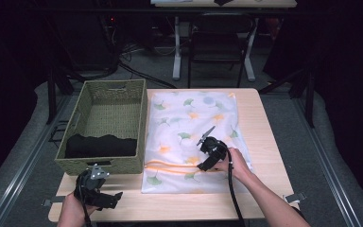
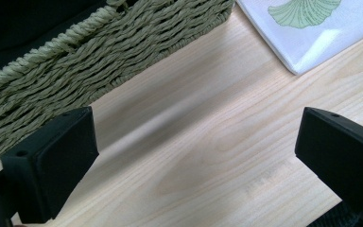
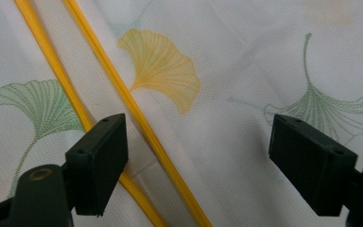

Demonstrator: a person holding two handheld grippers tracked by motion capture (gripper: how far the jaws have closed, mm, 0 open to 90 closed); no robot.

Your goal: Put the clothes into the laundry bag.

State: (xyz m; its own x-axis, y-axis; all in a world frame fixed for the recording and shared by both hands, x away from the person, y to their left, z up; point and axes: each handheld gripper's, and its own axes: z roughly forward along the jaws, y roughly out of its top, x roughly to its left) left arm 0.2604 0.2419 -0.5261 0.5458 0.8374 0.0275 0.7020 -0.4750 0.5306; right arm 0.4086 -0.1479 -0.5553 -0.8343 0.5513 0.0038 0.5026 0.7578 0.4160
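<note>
Now | right hand-held gripper (image 3: 196,161) wide open | over laundry bag (image 3: 227,71), holding nothing

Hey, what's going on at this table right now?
A person is working with two handheld grippers at a wooden table. The right gripper is open just above a white laundry bag printed with ginkgo leaves, near its two orange zipper lines. The left gripper is open, low over bare wood in front of a woven basket that holds a black cloth. Nothing is gripped.
</note>
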